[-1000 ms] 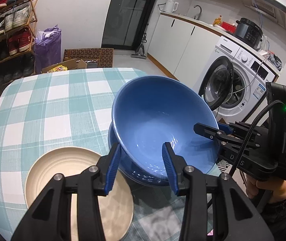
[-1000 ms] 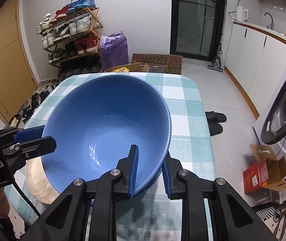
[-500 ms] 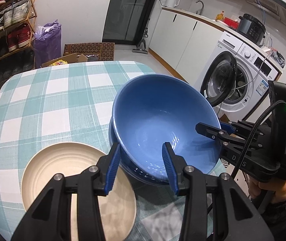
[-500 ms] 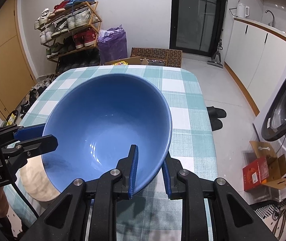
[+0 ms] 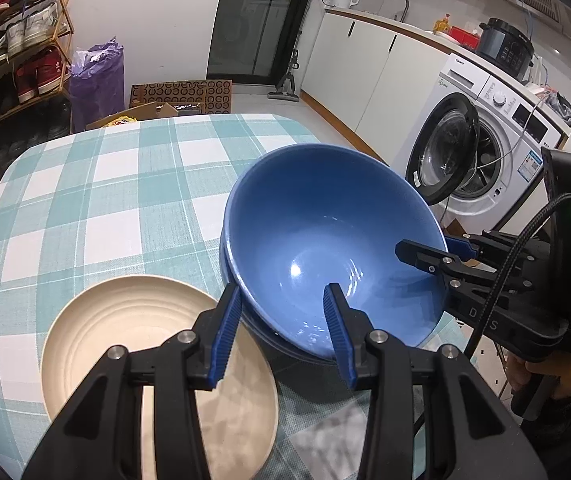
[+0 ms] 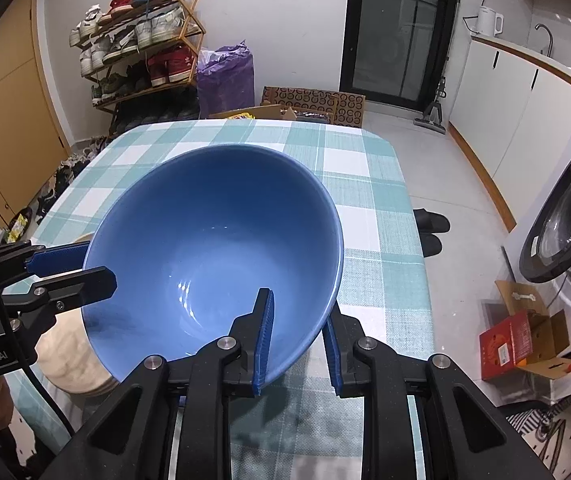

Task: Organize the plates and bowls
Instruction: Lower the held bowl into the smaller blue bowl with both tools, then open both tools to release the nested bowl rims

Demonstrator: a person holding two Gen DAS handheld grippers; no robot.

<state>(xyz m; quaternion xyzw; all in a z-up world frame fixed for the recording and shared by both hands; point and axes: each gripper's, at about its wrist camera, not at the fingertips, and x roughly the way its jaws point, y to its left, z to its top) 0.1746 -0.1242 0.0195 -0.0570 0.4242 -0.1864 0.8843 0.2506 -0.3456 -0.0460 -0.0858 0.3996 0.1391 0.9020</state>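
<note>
Blue bowl: the glossy, deep blue ceramic bowl that you hold is tilted, its near rim pinched by your right tool; it sits partly inside a second blue bowl, whose rim shows below it on the left.
Right tool: closed on the rim of the upper bowl; one blue-padded finger lies inside the bowl and the other outside, against the wall.
Left tool: its fingers stand apart, holding nothing; one pad hangs over the gap between plate and bowls, the other over the inside of the upper bowl near its rim. Whether either pad touches the bowl cannot be told.
Cream plate: a round, ridged cream plate lies flat on the surface just beside the bowls on your left; in the right wrist view the upper bowl hides most of it.
Surface: a rounded table under a teal-and-white checked cloth carries the plate and the bowls at its near end.
Surroundings: a wooden shoe rack, a purple bag and a white washing machine with its door open stand well apart from the surface.
</note>
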